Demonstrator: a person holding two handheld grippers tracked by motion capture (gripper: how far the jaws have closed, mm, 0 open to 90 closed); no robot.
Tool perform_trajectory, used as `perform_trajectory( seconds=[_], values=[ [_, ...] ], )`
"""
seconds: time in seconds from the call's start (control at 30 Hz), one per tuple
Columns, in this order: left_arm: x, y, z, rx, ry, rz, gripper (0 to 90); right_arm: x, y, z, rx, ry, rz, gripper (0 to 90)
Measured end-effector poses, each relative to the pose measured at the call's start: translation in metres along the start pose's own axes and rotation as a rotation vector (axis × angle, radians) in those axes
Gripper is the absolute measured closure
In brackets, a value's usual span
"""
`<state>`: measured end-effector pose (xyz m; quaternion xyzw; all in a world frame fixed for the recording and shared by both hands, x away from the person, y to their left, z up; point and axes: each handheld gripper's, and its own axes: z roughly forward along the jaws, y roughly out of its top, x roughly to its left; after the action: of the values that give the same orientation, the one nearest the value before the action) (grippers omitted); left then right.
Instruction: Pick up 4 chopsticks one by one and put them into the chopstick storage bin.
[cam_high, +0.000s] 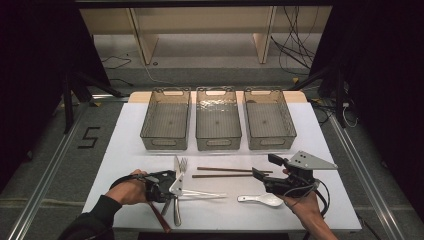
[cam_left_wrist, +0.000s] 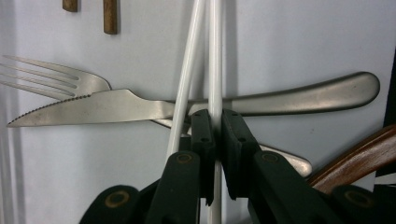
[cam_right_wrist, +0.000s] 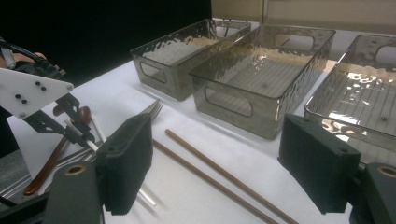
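White chopsticks (cam_left_wrist: 215, 56) down at the near left of the table (cam_high: 130, 145), crossed over a steel knife (cam_left_wrist: 93, 108) and fork (cam_left_wrist: 60, 79). Pinched between the pads of the left claw (cam_left_wrist: 217, 128): one of the white sticks, jaws clamped tight on it, the second stick slanting just beside the left pad and outside the grip. Low over the cutlery pile, that claw, with the left hand (cam_high: 127, 190) behind it at the table's near edge. Under the sticks, knife blade pointing one way and its handle the other, fork tines fanned out just beyond the blade. Brown wooden handle (cam_left_wrist: 359, 156) curving in at the near right of the left gripper view, touching nothing in the jaws.

Over on the near right, right claw (cam_right_wrist: 219, 172) wide open and empty, pads well apart, held above the table by the right hand (cam_high: 305, 205). White ceramic spoon (cam_high: 260, 200) lying just beside that hand.

Mid-table, a pair of brown chopsticks (cam_high: 230, 172) lying roughly parallel, between the two claws and a little farther out.

Far side: three clear plastic bins (cam_high: 218, 120) in a row, side by side, nothing visible in them. Beyond the table edge, floor with cables (cam_high: 295, 45) and a wooden shelf frame (cam_high: 200, 25).
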<state>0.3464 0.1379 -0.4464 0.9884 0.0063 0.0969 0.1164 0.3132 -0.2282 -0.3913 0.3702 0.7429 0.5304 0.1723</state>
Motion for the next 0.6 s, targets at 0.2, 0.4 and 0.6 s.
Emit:
perform_trajectory(
  seconds=[0.2, 0.4, 0.6],
  values=[
    [-0.0005, 0.0027, -0.0025, -0.004, -0.007, 0.013, 83.8, -0.0002, -0.0001, 0.0003, 0.004, -0.001, 0.0, 26.8],
    [-0.0018, 0.0029, -0.0026, -0.019, -0.018, 0.01, 83.8, -0.0002, -0.0001, 0.0003, 0.006, -0.001, 0.002, 26.8],
    [-0.0039, 0.0051, -0.0011, -0.021, -0.025, 0.027, 83.7, -0.0005, -0.0002, 0.0003, 0.006, 0.0, 0.001, 26.8]
  ],
)
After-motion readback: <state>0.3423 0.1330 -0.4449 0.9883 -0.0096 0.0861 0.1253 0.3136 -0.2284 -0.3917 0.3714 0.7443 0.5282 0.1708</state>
